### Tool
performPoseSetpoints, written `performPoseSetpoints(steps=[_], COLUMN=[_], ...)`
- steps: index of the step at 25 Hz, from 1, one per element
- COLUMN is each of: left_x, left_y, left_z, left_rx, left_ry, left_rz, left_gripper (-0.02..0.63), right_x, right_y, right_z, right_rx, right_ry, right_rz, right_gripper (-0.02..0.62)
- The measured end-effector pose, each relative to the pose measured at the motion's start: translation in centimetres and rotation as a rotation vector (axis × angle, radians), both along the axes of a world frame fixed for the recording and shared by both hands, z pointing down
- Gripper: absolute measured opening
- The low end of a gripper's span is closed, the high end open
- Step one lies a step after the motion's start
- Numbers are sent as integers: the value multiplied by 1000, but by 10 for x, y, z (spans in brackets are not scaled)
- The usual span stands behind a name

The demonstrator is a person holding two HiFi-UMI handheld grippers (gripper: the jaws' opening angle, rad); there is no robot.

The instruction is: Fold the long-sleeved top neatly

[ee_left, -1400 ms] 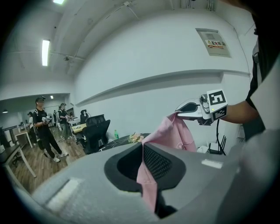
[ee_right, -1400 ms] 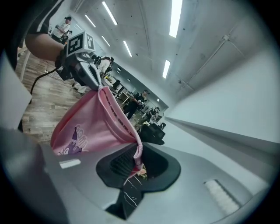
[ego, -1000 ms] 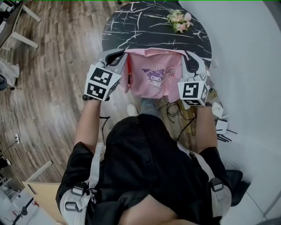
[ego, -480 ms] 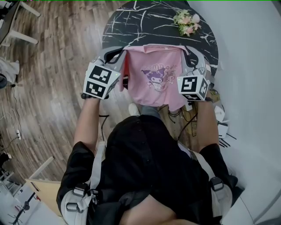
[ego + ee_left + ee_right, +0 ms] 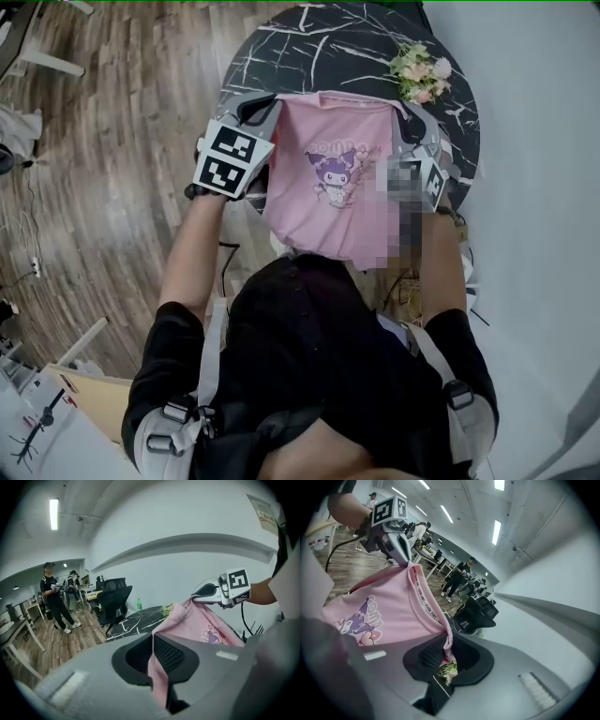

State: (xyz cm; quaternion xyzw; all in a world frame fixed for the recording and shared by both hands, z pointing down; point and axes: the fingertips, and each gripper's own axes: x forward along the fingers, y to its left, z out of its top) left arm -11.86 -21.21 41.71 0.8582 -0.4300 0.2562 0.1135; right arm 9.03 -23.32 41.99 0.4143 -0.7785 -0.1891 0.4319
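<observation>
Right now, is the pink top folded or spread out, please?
Spread out: the pink top hangs full width between left gripper and right gripper, each shut on a shoulder.

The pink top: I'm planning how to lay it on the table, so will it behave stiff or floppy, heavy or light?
Likely floppy: the pink top drapes freely below the left gripper and right gripper, each shut on its upper edge. Probably light, since two thin pinched folds carry it whole. It would likely crumple on the table unless lowered evenly.
</observation>
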Motion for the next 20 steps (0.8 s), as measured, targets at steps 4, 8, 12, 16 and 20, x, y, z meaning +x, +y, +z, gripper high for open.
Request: performPoseSetpoints(steps=[4, 8, 12, 16, 20], left_x=[1, 2, 2, 2, 5], left_y=[-41, -68, -79, -91, -111], left_z=[24, 59, 94, 116, 130], left_rx=[-24, -74, -131, -163, -180], left_ry=[-25, -47, -55, -62, -78], left_rz=[-23, -47, -65, -77, -78], left_gripper=[18, 18, 18, 18, 18], right_x=[0, 0, 0, 1, 4], right_y=[-41, -68, -78, -89, -105], right_z=[29, 72, 111, 132, 145], right_rx=[-23, -89, -151, -173, -177], right_ry=[7, 30, 39, 45, 52], right_rz=[6, 4, -1, 2, 20], right_gripper=[38, 40, 38, 38, 40])
